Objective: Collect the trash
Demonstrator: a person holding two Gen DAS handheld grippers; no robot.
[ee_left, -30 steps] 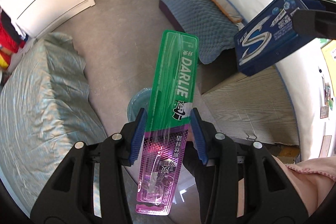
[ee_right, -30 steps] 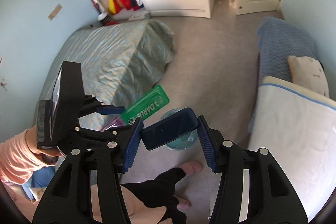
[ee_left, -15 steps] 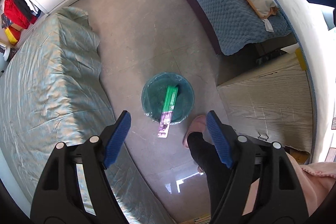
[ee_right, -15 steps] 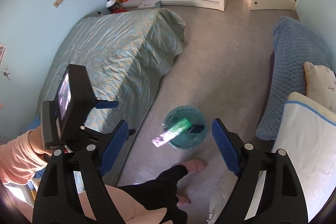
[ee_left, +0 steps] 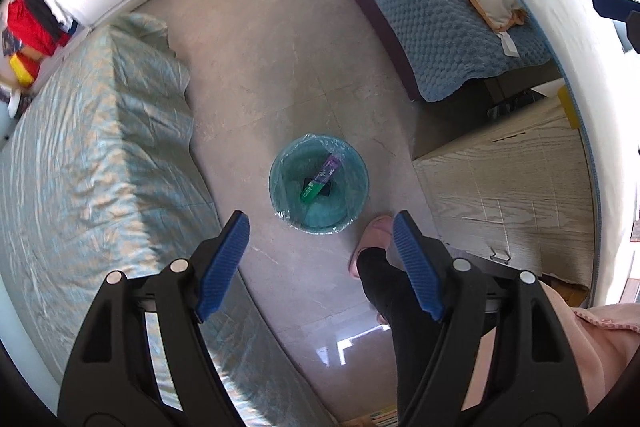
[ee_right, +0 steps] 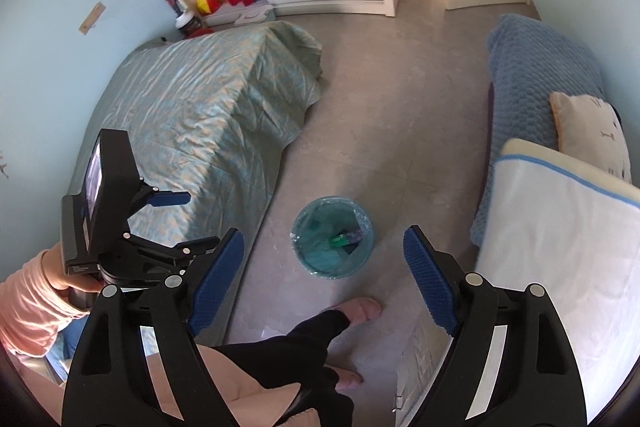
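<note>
Now, bin: trash bin [ee_left: 319,183] on floor, twelve o'clock of both jaws.
Contents: green toothbrush pack [ee_left: 320,179] inside, long axis toward one o'clock.
Left gripper [ee_left: 320,259]: jaws apart, empty.
Right gripper [ee_right: 324,275]: jaws apart, empty.

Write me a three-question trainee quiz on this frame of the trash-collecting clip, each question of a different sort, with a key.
1. True or false: the green and purple toothbrush package lies inside the round teal bin with a clear plastic liner.
2. Multiple choice: what is between the fingers of the left gripper? A) a dark blue box B) nothing C) a pillow
3. Short answer: on which side of the bin, in the left wrist view, does the bed with the green patterned cover stand?

Key: 1 true. 2 B; its jaws stand open, as do those of the right gripper. 3 To the left of the bin.
</note>
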